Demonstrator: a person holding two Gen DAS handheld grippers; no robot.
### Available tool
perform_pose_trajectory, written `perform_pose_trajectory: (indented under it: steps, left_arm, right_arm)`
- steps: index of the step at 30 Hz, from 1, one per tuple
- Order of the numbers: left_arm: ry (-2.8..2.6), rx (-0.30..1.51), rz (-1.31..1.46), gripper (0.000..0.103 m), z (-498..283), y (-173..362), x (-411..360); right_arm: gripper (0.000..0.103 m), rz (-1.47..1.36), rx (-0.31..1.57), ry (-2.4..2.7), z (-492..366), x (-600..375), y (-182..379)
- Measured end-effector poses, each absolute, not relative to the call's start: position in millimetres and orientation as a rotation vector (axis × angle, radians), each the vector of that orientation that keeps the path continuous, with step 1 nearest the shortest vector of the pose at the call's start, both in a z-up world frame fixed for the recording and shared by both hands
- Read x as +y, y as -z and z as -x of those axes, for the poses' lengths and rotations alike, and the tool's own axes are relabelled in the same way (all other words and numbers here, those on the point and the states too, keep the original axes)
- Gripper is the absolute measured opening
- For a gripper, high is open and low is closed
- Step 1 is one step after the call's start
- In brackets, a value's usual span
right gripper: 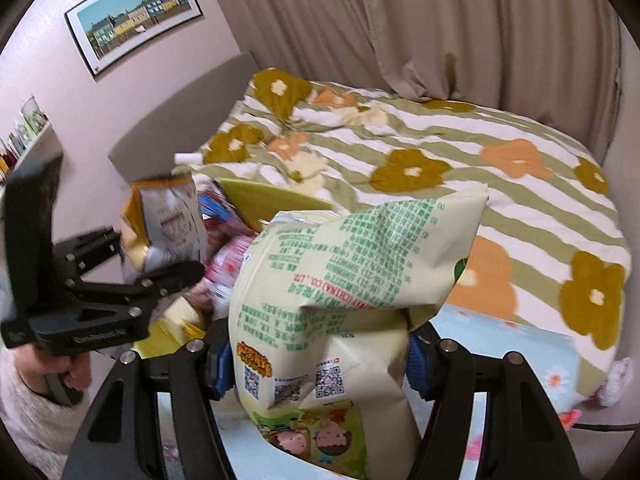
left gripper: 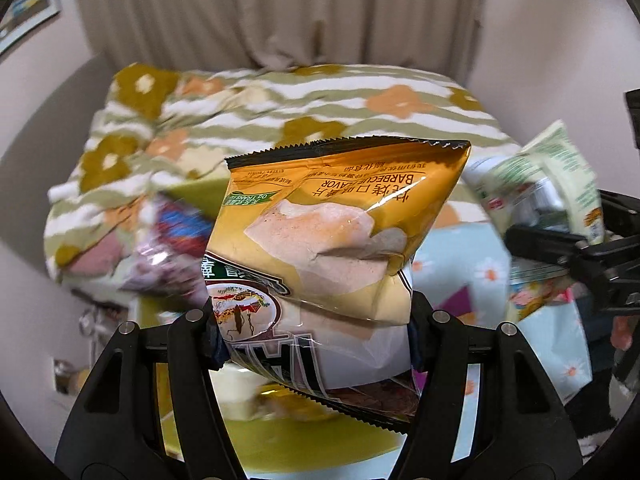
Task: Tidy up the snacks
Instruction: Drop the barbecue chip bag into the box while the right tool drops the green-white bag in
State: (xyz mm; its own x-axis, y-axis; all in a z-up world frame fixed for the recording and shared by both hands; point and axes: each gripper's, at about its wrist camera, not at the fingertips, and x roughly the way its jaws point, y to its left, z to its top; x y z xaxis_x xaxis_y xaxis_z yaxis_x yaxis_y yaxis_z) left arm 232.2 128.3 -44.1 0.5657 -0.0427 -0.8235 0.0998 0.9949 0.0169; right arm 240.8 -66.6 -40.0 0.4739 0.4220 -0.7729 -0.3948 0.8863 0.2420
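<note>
My left gripper (left gripper: pixel 314 340) is shut on a gold barbecue chip bag (left gripper: pixel 336 232) and holds it up in the air, upside down. The same bag shows from its silver back in the right wrist view (right gripper: pixel 168 220), held by the left gripper (right gripper: pixel 160 264) at the left. My right gripper (right gripper: pixel 316 360) is shut on a pale green snack bag (right gripper: pixel 352 272) with green print and QR codes. That bag and the right gripper also show at the right edge of the left wrist view (left gripper: pixel 560 184).
A yellow-green box (right gripper: pixel 264 196) with several colourful snack packs (right gripper: pixel 228 232) sits below the grippers. Behind lies a bed with a flowered striped quilt (right gripper: pixel 440 152). A light blue flowered cloth (left gripper: pixel 472 264) lies in front. Curtains (left gripper: pixel 280 12) hang at the back.
</note>
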Motion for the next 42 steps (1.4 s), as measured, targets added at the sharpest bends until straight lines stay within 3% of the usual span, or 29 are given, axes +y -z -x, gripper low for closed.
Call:
perform_pose_trajectory:
  steps: [10, 12, 13, 14, 28, 38, 40, 41, 42]
  left_arm:
    - [0.064, 1.034, -0.070, 0.063, -245, 74, 196]
    - [0.070, 1.046, -0.077, 0.072, -248, 81, 201]
    - [0.068, 1.049, -0.078, 0.094, -249, 84, 205]
    - [0.061, 1.047, -0.080, 0.103, -249, 85, 204]
    - [0.134, 1.010, -0.082, 0.103, -227, 82, 225]
    - [0.104, 1.000, -0.037, 0.103, -240, 79, 242]
    - [0.106, 1.012, -0.030, 0.103, -243, 83, 245]
    - [0.106, 1.020, -0.030, 0.103, -244, 85, 244]
    - [0.105, 1.028, -0.032, 0.103, -245, 88, 243]
  right_arm:
    - [0.062, -0.078, 0.962, -0.512, -256, 13, 52]
    - [0.062, -0.083, 0.963, -0.490, -254, 17, 54]
    - [0.062, -0.088, 0.965, -0.480, -254, 18, 55]
    - [0.062, -0.095, 0.968, -0.469, -254, 19, 57]
    - [0.062, -0.104, 0.998, -0.387, -266, 43, 66]
    - [0.063, -0.078, 1.041, -0.432, -320, 74, 73]
    - [0.065, -0.077, 1.059, -0.430, -328, 79, 80]
    - [0.072, -0.083, 1.069, -0.427, -331, 80, 85]
    - [0.086, -0.088, 1.070, -0.426, -331, 81, 87]
